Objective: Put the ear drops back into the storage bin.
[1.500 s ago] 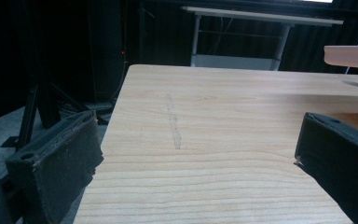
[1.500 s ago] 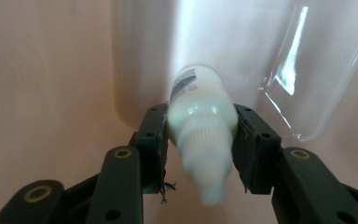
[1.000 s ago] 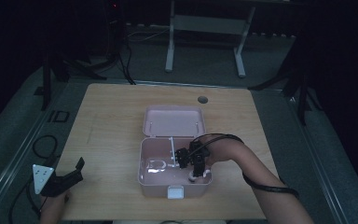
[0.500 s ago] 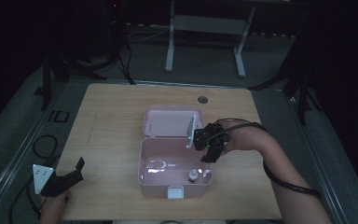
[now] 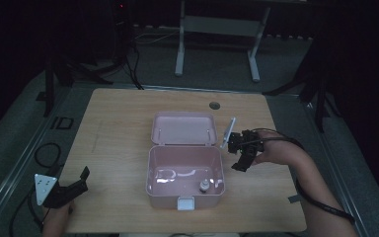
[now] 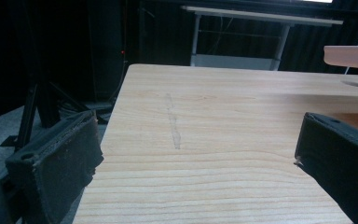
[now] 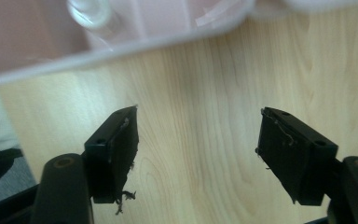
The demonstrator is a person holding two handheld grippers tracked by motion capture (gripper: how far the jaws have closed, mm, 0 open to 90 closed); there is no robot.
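Centrally, near the wooden table's [image 5: 118, 148] front edge, the pink box [image 5: 185, 170] stood open, a small bottle [image 5: 204, 186] inside. Just off its right side the right gripper [image 5: 241, 155] hovered, jaws released. Near the front-left corner, the left gripper [image 5: 71, 187] gaped, empty.

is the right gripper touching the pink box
Apart. The right gripper view shows the right gripper open over bare table, with wood between its jaws and the pink box rim.

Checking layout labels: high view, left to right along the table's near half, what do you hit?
Left hand-held gripper → pink box → small bottle inside it → right hand-held gripper, open, over bare wooden table.
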